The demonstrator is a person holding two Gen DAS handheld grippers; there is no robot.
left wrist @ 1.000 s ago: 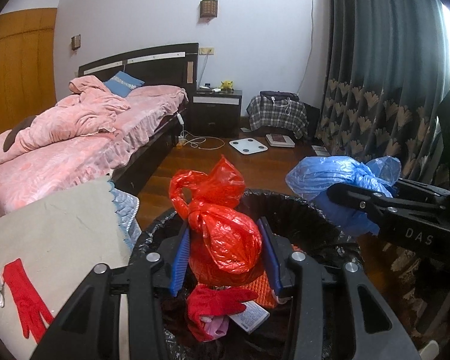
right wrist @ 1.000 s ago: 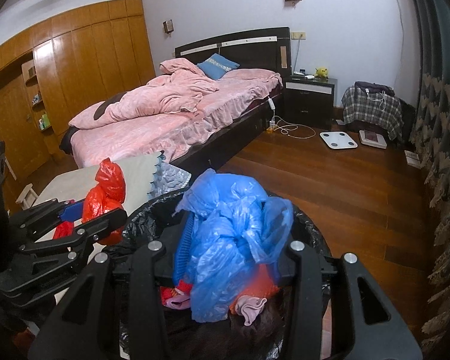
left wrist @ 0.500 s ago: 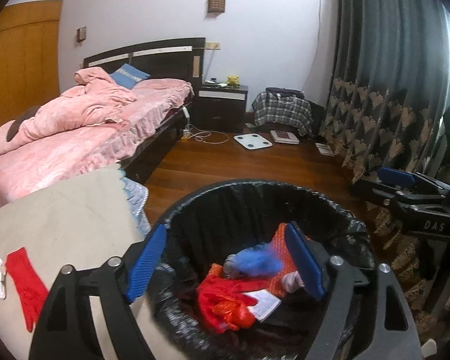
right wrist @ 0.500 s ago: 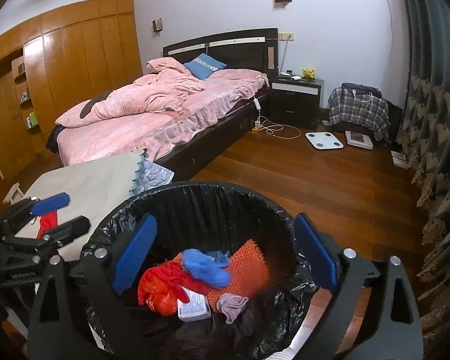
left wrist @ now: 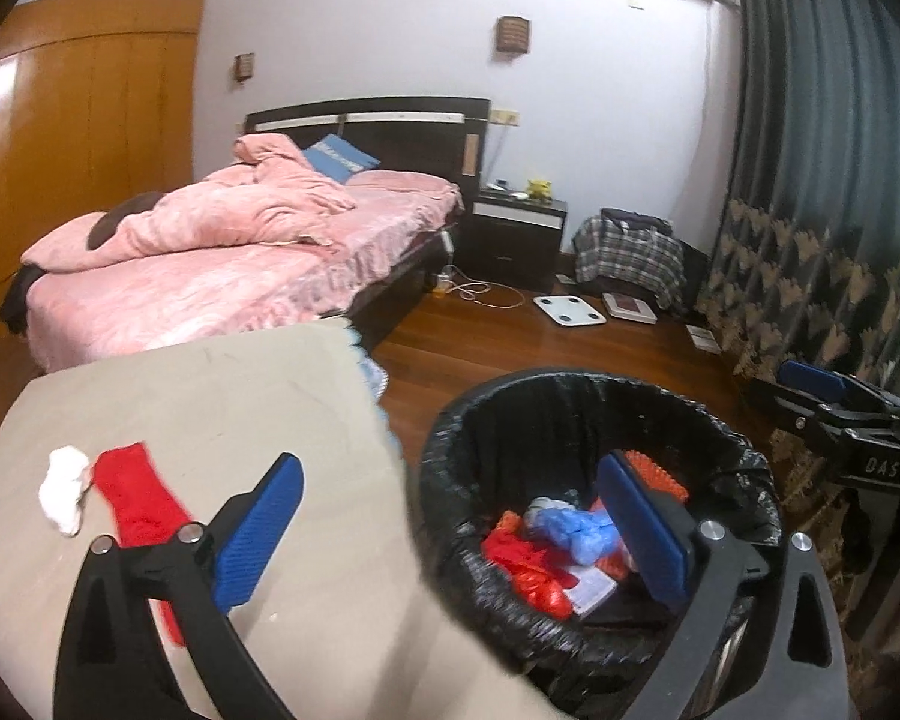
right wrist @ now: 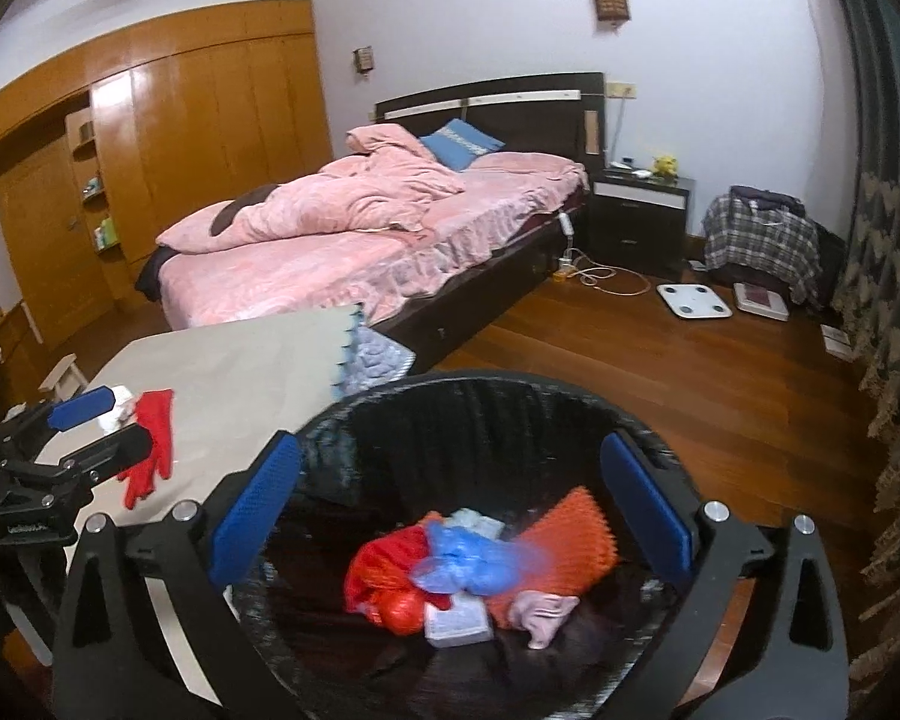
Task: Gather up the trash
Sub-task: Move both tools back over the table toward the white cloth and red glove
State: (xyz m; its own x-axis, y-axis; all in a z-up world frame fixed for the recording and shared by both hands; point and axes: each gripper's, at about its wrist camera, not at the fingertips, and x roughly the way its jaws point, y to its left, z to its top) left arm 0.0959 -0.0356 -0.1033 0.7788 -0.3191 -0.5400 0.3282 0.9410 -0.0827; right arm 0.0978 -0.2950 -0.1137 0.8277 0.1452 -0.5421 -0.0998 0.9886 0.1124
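A black-lined trash bin (left wrist: 744, 462) (right wrist: 510, 396) holds a red bag (right wrist: 384, 576), a blue bag (right wrist: 468, 558) and other trash. My left gripper (left wrist: 450, 534) is open and empty, straddling the bin's left rim and the grey table (left wrist: 210, 396). My right gripper (right wrist: 450, 516) is open and empty above the bin. A red glove (left wrist: 144, 498) (right wrist: 153, 438) and a white crumpled tissue (left wrist: 63, 489) lie on the table left of the left gripper.
A pink bed (right wrist: 360, 240) stands behind the table. A nightstand (right wrist: 639, 222), a white scale (right wrist: 693, 300) and a plaid bag (right wrist: 762, 234) are on the wooden floor. Dark curtains (left wrist: 810, 180) hang at the right.
Both grippers opened and dropped the red and blue bags into the bin. The left gripper has since swung left toward the table; the right gripper stays over the bin.
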